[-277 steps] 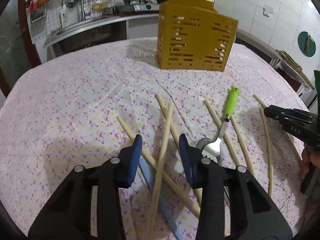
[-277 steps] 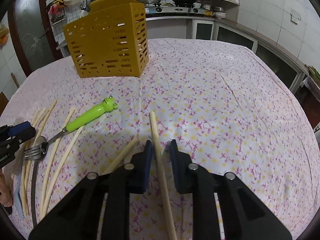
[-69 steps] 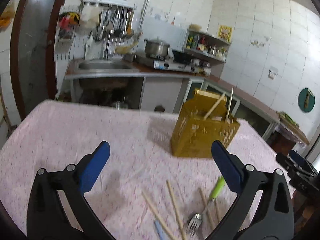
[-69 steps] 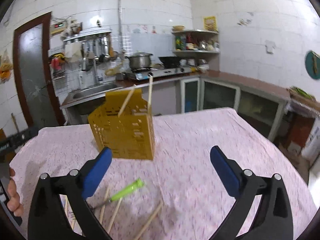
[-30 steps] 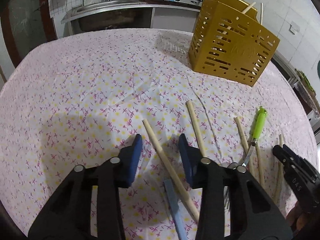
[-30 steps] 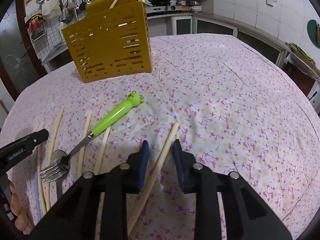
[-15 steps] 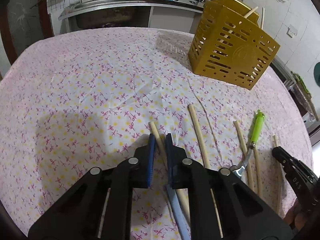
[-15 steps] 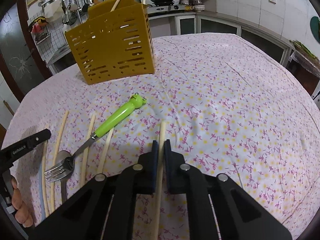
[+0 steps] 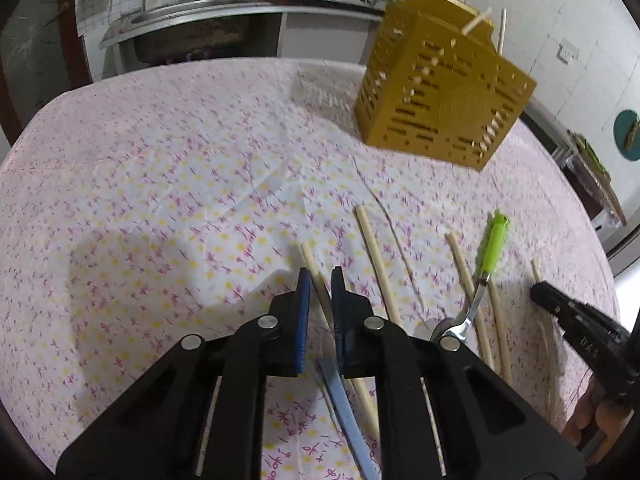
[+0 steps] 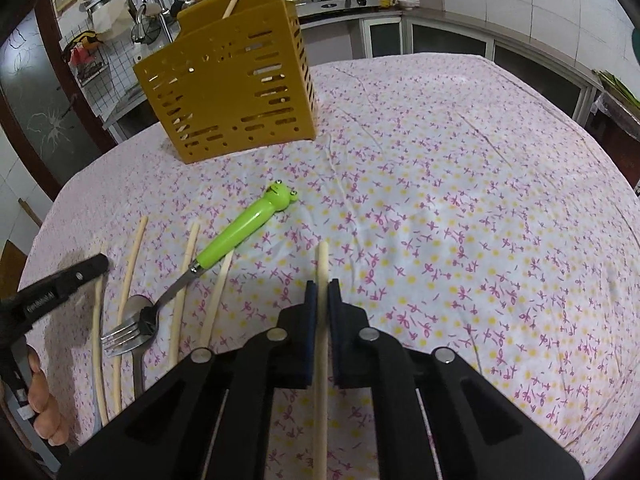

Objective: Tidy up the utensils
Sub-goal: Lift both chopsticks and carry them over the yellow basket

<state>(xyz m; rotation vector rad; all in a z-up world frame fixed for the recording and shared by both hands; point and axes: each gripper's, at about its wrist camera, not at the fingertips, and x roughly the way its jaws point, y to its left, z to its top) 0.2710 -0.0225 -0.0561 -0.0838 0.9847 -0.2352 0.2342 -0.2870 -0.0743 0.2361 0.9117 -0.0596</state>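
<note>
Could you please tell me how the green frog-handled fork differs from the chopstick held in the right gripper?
The green frog-handled fork lies free on the flowered cloth; the pale wooden chopstick sits clamped in the right gripper. The fork has metal tines and a thick handle; the chopstick is a plain thin rod. Both point roughly toward the yellow slotted basket.

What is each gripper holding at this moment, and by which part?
The left gripper is shut on a chopstick near its far end. The right gripper is shut on another chopstick, also a little behind its far tip.

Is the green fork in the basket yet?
No, the fork lies on the tablecloth in front of the basket, among loose chopsticks.
</note>
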